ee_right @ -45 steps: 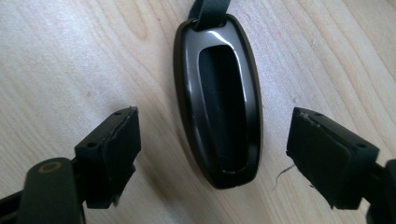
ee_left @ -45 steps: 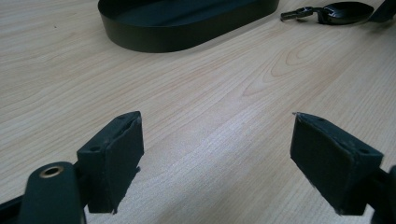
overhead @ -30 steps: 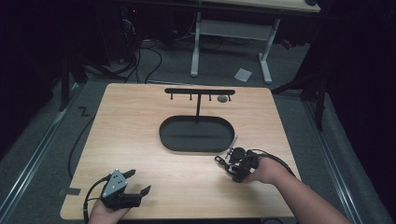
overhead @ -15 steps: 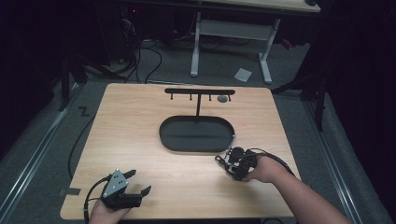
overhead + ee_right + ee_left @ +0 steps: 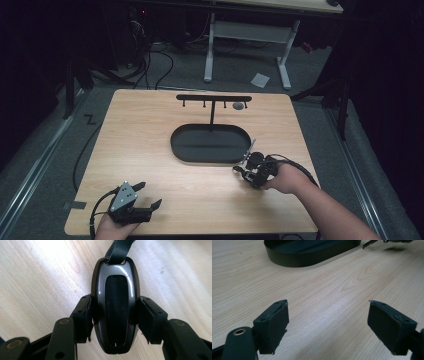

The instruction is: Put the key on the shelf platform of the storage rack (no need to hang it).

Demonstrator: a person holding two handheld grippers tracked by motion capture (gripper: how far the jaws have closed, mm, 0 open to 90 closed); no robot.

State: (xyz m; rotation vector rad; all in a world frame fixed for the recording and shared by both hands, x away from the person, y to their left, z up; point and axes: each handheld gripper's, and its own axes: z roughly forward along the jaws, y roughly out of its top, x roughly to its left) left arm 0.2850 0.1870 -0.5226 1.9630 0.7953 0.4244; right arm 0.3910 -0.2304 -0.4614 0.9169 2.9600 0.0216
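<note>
The right tool (image 5: 113,322) is clenched on a dark, glossy key fob (image 5: 115,305), having just closed in on it. In the right gripper view the fob sits squarely between the two pads (image 5: 86,317), which press on its long flanks at about the middle of its length, one on each side. The fob's long axis runs in line with the tool, pointing straight away from it: its rounded, blunt end lies nearest the tool's body, and its narrower end, where a black strap (image 5: 120,248) is threaded through a slot, points away towards the top of that view. Its broad face, with a matt black inset framed by a shiny rim, faces the camera, with the light wood of the table (image 5: 150,130) showing behind it.

In the high view the right tool (image 5: 246,170) is at the right side of the table, just beside the near right end of the black oval tray (image 5: 177,147).

The left tool (image 5: 327,327) is released, its jaws wide apart over bare wood near the front left of the table, well apart from the fob.
</note>
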